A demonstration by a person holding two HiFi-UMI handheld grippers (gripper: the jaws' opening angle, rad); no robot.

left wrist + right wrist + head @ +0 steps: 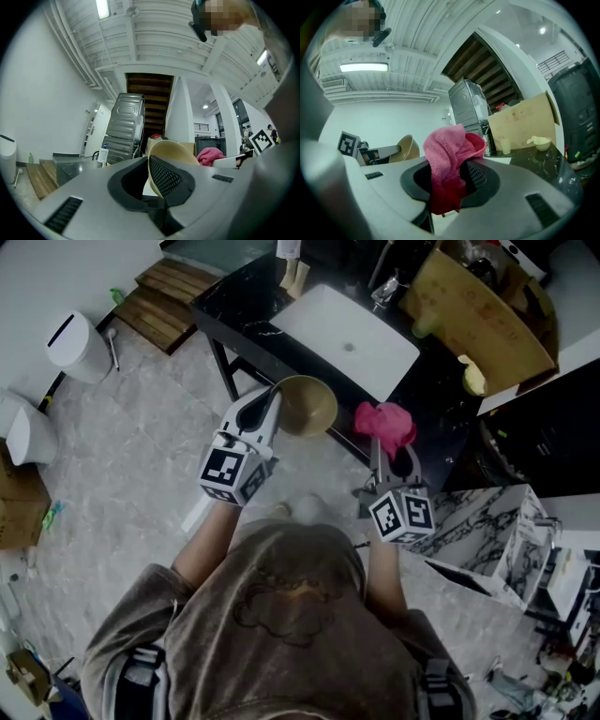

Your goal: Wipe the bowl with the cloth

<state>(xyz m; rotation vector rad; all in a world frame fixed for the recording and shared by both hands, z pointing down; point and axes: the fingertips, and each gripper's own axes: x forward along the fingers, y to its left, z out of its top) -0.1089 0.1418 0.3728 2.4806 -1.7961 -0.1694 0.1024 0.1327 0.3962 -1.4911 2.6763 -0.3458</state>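
A tan bowl (pixel 307 404) is held up in front of the black counter, its rim clamped in my left gripper (pixel 269 407). The left gripper view shows that rim (pixel 165 154) pinched between the two jaws. My right gripper (pixel 386 448) is shut on a bunched pink cloth (pixel 384 424), which sticks up above its jaws (pixel 450 159). The cloth and bowl are apart, a short gap between them. Seen from the right gripper view, the bowl (pixel 407 149) hangs off to the left.
A black marble counter (pixel 246 298) holds a white rectangular sink (pixel 345 341) just beyond the bowl. A cardboard box (pixel 478 315) stands at the back right with a small pale cup (pixel 473 379) beside it. A white bin (pixel 77 349) sits on the tiled floor at left.
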